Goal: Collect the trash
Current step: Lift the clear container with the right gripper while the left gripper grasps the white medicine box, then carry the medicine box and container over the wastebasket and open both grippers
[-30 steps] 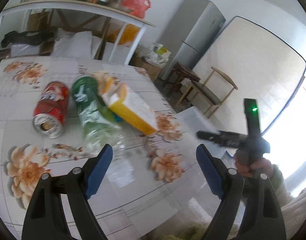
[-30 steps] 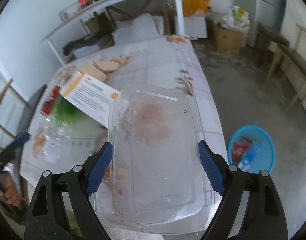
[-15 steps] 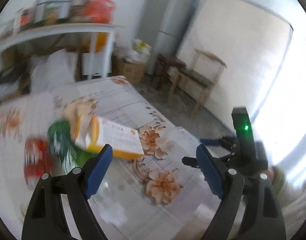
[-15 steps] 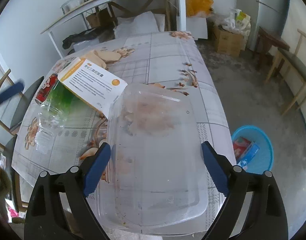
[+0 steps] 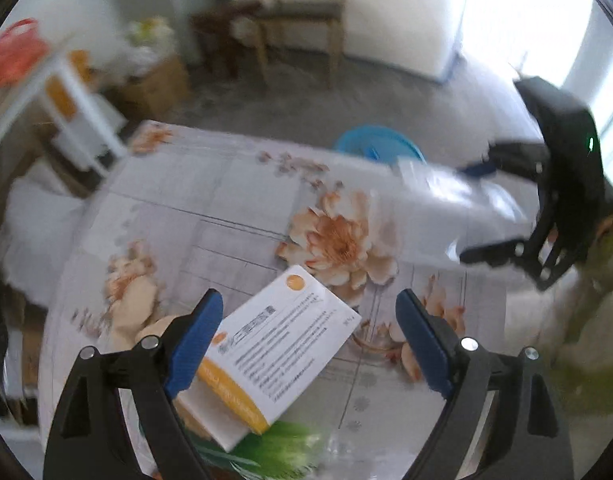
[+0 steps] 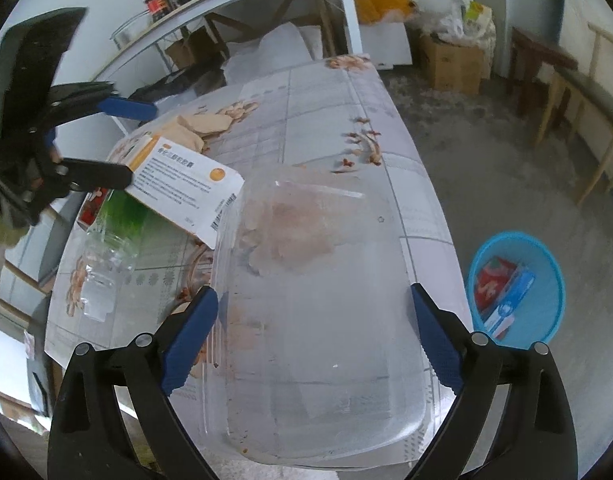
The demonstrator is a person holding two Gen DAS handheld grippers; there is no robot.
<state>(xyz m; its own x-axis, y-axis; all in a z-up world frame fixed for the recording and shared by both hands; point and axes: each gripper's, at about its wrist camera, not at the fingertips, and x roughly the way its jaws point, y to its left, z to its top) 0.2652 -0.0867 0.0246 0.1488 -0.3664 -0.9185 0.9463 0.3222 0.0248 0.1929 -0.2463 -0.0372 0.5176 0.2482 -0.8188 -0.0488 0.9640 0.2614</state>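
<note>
My right gripper (image 6: pixel 312 318) holds a clear plastic clamshell container (image 6: pixel 318 320) between its blue pads, above the table's near edge. It also shows in the left wrist view (image 5: pixel 446 204). My left gripper (image 5: pixel 306 340) is open and empty, hovering over a white and orange carton (image 5: pixel 274 352) that lies on a green plastic bottle (image 5: pixel 274 452). In the right wrist view the carton (image 6: pixel 182 184) sits left of the container, with the bottle (image 6: pixel 110 248) and a red can (image 6: pixel 91 208) beside it. The left gripper (image 6: pixel 118 144) hangs over them.
A blue bin (image 6: pixel 516 284) holding trash stands on the floor right of the floral table (image 6: pixel 318 120); it also shows beyond the table (image 5: pixel 378 146). A wooden chair (image 5: pixel 302 12), cardboard boxes (image 6: pixel 452 60) and a white shelf (image 6: pixel 226 4) stand around.
My left gripper has swung right and forward, from facing the can and bottle to hovering over the carton. My right gripper has kept hold of the clear container, almost in place.
</note>
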